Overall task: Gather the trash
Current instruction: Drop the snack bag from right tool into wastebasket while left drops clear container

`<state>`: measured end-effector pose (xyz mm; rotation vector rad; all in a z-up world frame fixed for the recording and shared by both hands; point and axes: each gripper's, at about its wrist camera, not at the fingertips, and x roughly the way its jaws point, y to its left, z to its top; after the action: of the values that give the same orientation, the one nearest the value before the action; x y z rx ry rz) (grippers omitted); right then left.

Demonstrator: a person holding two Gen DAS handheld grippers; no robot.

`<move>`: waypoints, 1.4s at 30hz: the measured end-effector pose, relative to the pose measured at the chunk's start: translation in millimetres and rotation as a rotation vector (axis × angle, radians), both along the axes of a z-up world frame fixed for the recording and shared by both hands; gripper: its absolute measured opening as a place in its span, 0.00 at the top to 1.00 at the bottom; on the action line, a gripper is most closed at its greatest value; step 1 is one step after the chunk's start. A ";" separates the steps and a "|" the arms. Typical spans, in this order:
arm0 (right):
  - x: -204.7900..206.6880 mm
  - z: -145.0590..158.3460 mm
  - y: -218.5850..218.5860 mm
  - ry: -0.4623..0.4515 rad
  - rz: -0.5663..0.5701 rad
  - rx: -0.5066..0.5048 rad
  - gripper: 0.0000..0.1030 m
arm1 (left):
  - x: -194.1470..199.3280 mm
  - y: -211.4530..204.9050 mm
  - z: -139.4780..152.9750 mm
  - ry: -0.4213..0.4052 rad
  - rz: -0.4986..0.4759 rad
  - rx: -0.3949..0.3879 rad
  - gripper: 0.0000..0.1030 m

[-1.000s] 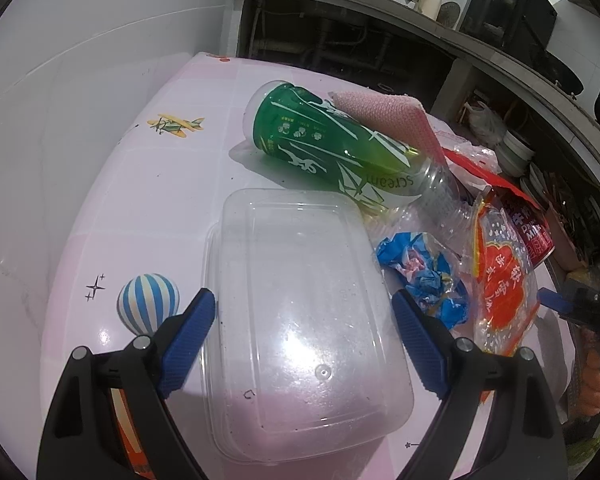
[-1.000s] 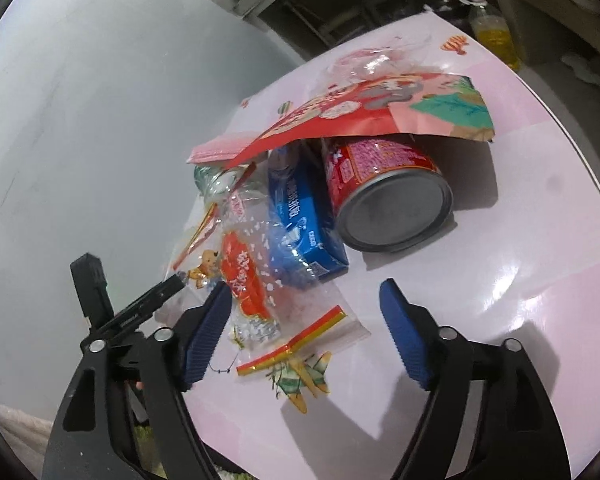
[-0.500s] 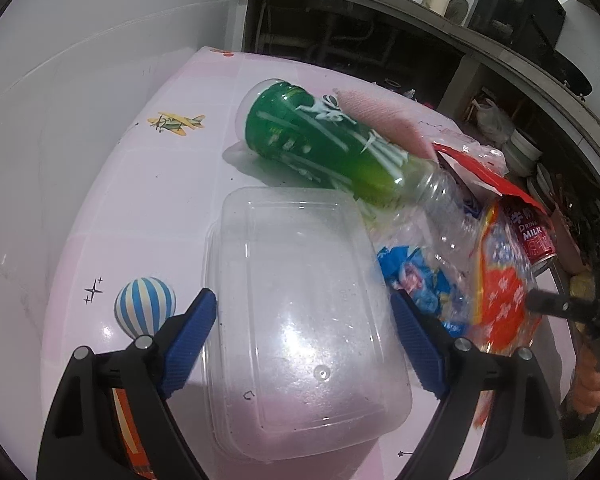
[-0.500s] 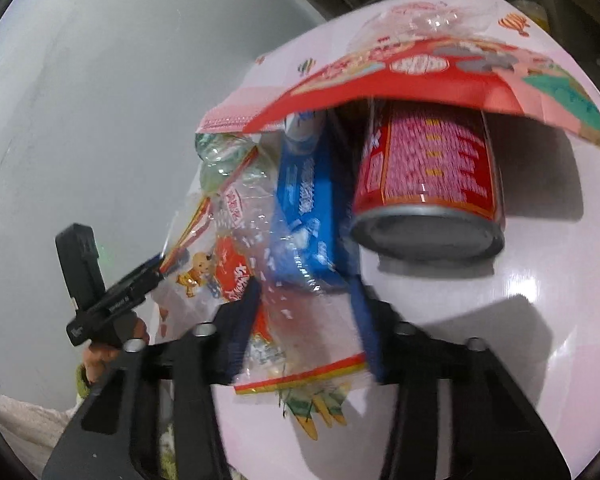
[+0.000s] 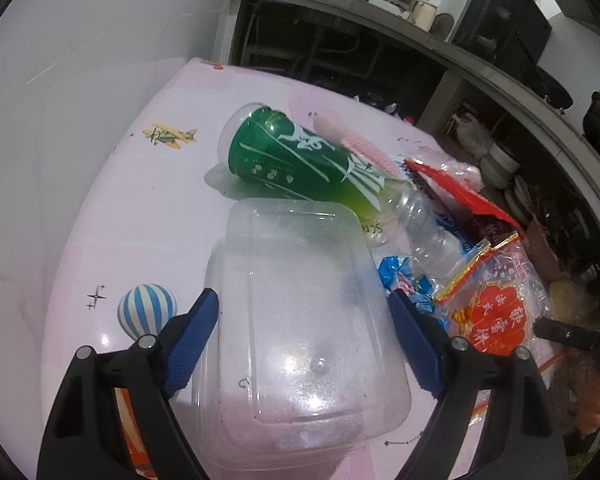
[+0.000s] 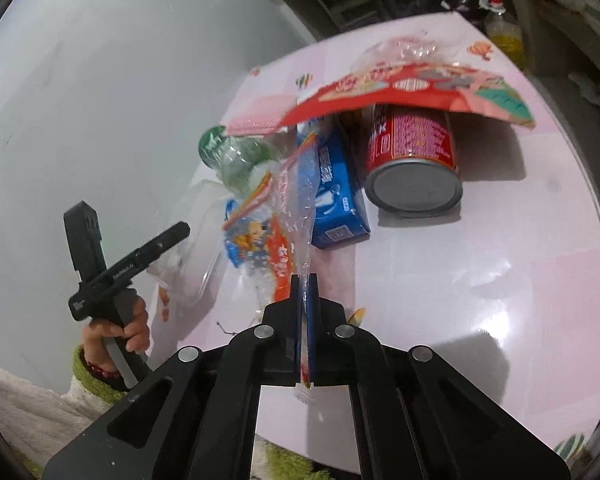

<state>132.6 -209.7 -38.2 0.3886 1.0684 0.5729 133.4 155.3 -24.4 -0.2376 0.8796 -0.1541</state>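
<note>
Right gripper (image 6: 305, 292) clamped the clear snack wrapper (image 6: 288, 216); left gripper (image 5: 304, 344) stood wide astride the plastic container (image 5: 300, 320); bottle (image 5: 300, 164), can (image 6: 414, 160) remained uncollected.

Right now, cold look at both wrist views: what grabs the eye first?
The right gripper is shut on a clear snack wrapper with orange print, its edge pinched between the pads. The left gripper stands open around a clear plastic container at the table's near side. Behind it a green bottle lies on its side; a red can lies under a red packet.
</note>
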 end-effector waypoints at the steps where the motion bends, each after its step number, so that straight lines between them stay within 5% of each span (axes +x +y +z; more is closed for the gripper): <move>1: -3.5 4.0 -0.2 -0.013 -0.010 0.009 1.00 | -1.8 1.3 1.7 -0.007 0.000 -0.006 0.19; 13: -27.8 29.5 -10.4 -0.174 -0.062 0.114 1.00 | -46.4 3.7 39.6 -0.197 -0.051 -0.076 0.19; 23: -67.2 43.9 -86.7 -0.298 -0.323 0.167 1.00 | -31.5 -70.8 72.1 -0.248 -0.269 -0.136 0.19; 29: -106.6 46.8 -166.7 -0.329 -0.590 0.144 1.00 | 0.9 -160.4 96.3 -0.224 -0.461 -0.172 0.19; 34: -136.5 30.9 -220.7 -0.308 -0.812 0.066 1.00 | 37.5 -269.6 96.2 -0.107 -0.644 -0.188 0.19; 42: -148.0 -47.3 -297.3 -0.128 -1.068 0.056 1.00 | 74.8 -467.0 43.1 0.146 -0.861 0.002 0.18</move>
<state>-15.4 -507.0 -85.5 0.8729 0.5893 -0.3262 208.2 -311.8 18.7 0.1501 1.0836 -0.9440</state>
